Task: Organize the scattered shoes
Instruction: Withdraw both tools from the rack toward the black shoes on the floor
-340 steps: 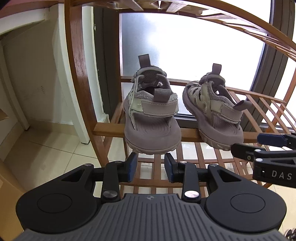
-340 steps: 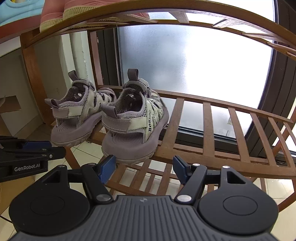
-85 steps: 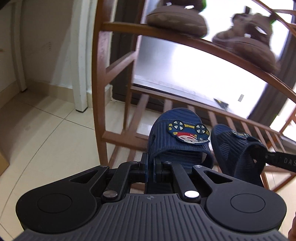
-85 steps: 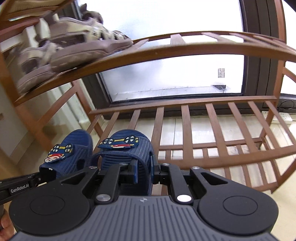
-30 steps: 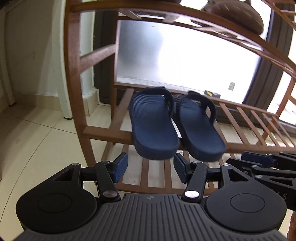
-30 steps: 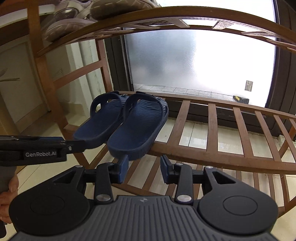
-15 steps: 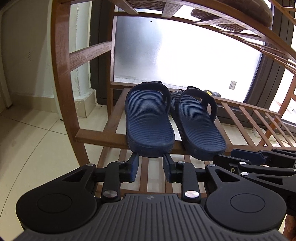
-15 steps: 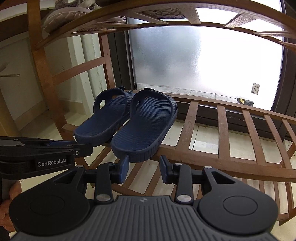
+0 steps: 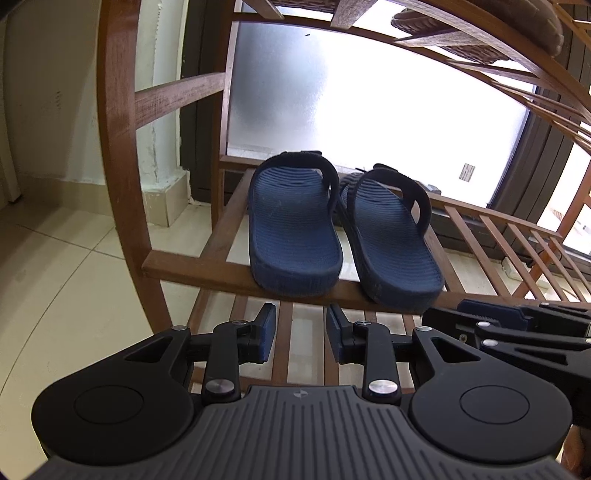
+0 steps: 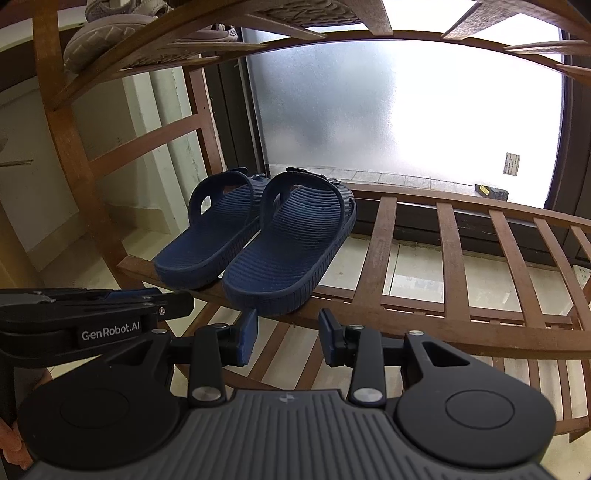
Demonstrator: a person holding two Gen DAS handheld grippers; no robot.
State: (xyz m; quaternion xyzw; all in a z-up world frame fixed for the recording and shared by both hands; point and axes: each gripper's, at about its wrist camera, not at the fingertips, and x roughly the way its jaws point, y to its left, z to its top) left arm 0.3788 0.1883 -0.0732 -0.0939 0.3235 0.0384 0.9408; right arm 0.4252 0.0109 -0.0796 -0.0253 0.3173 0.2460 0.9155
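- Where the frosted glass door (image 10: pixel 388 118) glows behind it, the wooden shoe rack (image 9: pixel 122 155) fills both views, its curved side posts and slatted tiers running from the tiled floor (image 9: pixel 62 266) up past the top of the frame.
- On the slatted shelf (image 10: pixel 447 258) at the height of the cameras, the bars to the right of the slippers are bare wood, with pale tile showing between them.
- Overhead, grey sandals (image 10: pixel 110 33) sit on the tier above; only their soles and edges show through the slats.
- Two navy slippers stand side by side at the left end of the shelf, heels towards the cameras and overhanging the front rail a little: the left slipper (image 9: pixel 293 225) is nearest the side post, and the right slipper (image 10: pixel 291 240) sits just beside it, the two touching or nearly so along their inner edges.
- Below and in front of the left slipper's heel, the left gripper (image 9: pixel 301 334) hangs with its jaws parted by a moderate gap, gripping nothing and clear of the sole.
- Likewise the right gripper (image 10: pixel 288 334) sits beneath the right slipper's heel, jaws apart and empty, its blue pads (image 10: pixel 248 332) facing inward.
- Each gripper's side shows at the edge of the other's view.
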